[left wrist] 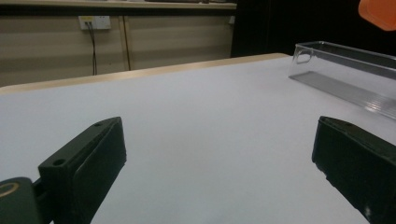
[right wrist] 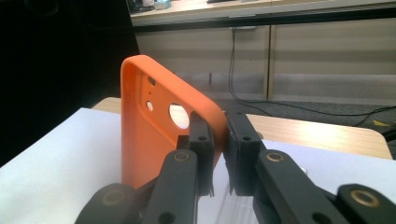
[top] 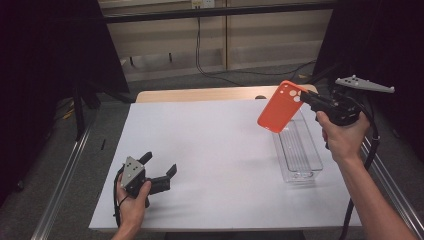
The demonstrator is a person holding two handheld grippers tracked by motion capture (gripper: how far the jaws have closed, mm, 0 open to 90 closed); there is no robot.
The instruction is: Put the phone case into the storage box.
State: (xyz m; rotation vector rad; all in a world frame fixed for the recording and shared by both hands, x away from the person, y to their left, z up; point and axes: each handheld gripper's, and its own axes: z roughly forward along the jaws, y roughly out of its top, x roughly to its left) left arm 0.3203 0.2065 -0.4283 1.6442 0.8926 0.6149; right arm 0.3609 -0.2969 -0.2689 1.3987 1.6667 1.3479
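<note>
From the high view I see my right gripper (top: 306, 97) lifted above the far right of the table, its jaws pinched on the camera-hole end of the orange phone case (top: 280, 107), which hangs tilted in the air over the far end of the clear plastic bin (top: 300, 160). The bin lies lengthwise near the right edge of the white table top (top: 220, 160). My left gripper (top: 159, 170) sits low near the front left corner, jaws spread wide with nothing between them, well apart from the case; the wide middle of the table between the two is bare. In the left gripper view both jaws stand far apart over bare white surface, the bin (left wrist: 345, 70) ahead to the right and a corner of the case (left wrist: 379, 13) above it. In the right gripper view my jaws clamp narrowly on the case's (right wrist: 149, 135) edge beside its round hole, the case standing upright to their left.
</note>
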